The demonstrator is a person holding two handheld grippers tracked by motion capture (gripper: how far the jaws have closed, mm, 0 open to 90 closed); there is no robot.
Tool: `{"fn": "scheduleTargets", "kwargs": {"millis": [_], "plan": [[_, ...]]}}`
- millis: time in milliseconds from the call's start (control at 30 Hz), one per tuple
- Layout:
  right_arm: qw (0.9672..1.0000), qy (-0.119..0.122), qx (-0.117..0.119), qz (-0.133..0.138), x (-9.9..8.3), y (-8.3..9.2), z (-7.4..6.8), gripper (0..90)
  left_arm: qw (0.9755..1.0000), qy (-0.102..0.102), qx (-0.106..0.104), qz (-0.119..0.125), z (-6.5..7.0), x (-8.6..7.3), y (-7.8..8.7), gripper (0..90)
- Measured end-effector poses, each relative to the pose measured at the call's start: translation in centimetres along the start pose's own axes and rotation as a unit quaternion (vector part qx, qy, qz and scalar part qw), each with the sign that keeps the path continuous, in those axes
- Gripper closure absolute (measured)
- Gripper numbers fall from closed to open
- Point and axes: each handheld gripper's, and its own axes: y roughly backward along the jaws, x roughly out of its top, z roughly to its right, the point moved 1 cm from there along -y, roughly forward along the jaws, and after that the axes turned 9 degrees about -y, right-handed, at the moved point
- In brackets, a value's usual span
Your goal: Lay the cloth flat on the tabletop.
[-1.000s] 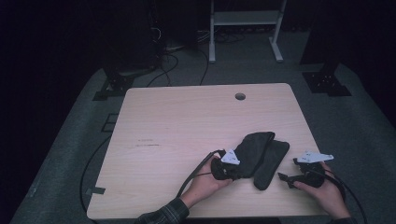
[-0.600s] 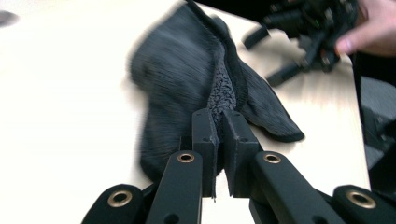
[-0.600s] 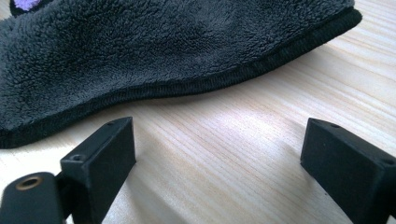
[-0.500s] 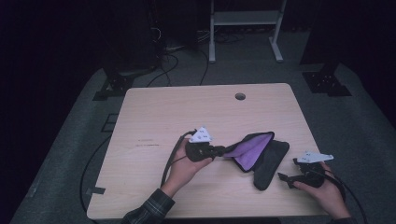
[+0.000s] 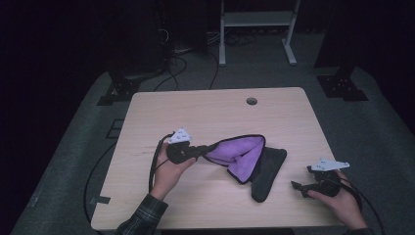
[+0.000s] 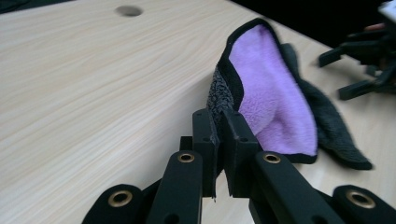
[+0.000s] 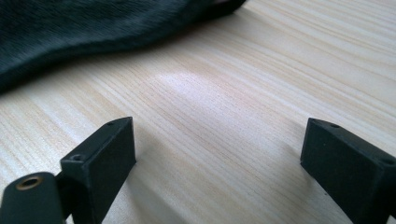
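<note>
Left hand-held gripper (image 5: 201,150) clenched on cloth (image 5: 242,156) edge, bare table (image 5: 205,110) seemingly all around.

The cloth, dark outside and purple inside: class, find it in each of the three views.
High view: cloth at centre, near the table's front edge.
Left gripper view: cloth right of centre, clamped in the left gripper.
Right gripper view: cloth along the top left.
Shared landmark: the pale wooden table.
</note>
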Motion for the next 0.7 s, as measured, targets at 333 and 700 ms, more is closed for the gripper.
{"fn": "scheduleTargets", "kwargs": {"millis": [333,700], "plan": [[1.0,0.0,0.0,0.0,0.0,0.0,0.0,9.2,0.9968,0.01,0.056,-0.056,-2.3,-3.1,0.2,68.5],[0.9992,-0.018,0.033,0.017,0.6,0.9,-1.0,41.6,0.9963,-0.006,0.046,-0.072,-1.2,-4.9,1.4,40.6]]}}
